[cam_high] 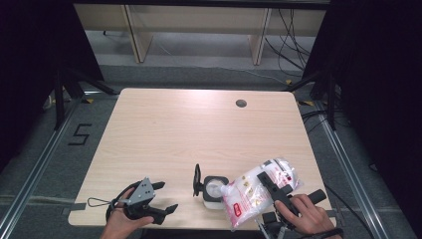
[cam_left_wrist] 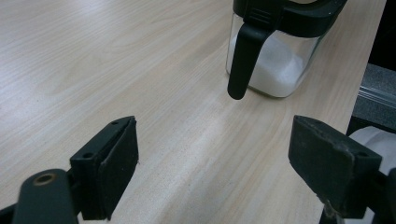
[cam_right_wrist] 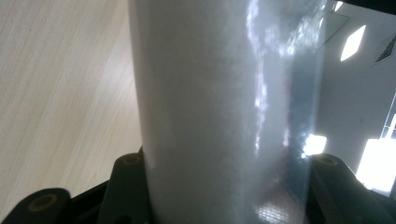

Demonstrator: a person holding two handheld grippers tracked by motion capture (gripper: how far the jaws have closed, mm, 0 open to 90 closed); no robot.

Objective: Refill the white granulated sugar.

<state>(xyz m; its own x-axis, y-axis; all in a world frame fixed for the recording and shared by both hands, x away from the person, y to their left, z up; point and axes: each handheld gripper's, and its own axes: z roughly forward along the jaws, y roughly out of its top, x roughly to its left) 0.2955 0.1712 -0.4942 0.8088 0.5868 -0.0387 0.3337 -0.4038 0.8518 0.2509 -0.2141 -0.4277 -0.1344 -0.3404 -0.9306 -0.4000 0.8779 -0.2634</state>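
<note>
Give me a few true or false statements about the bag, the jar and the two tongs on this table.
1. The right tongs grip a plastic bag of white powder. True.
2. The left tongs are clamped on the jar's handle. False: they stand open, apart from the jar.
3. The jar holds white powder. True.
4. The jar's lid is shut. False: the high view shows it flipped up, the mouth open.
5. The bag lies flat at the table's far edge. False: it is held up beside the jar, at the near edge.
</note>
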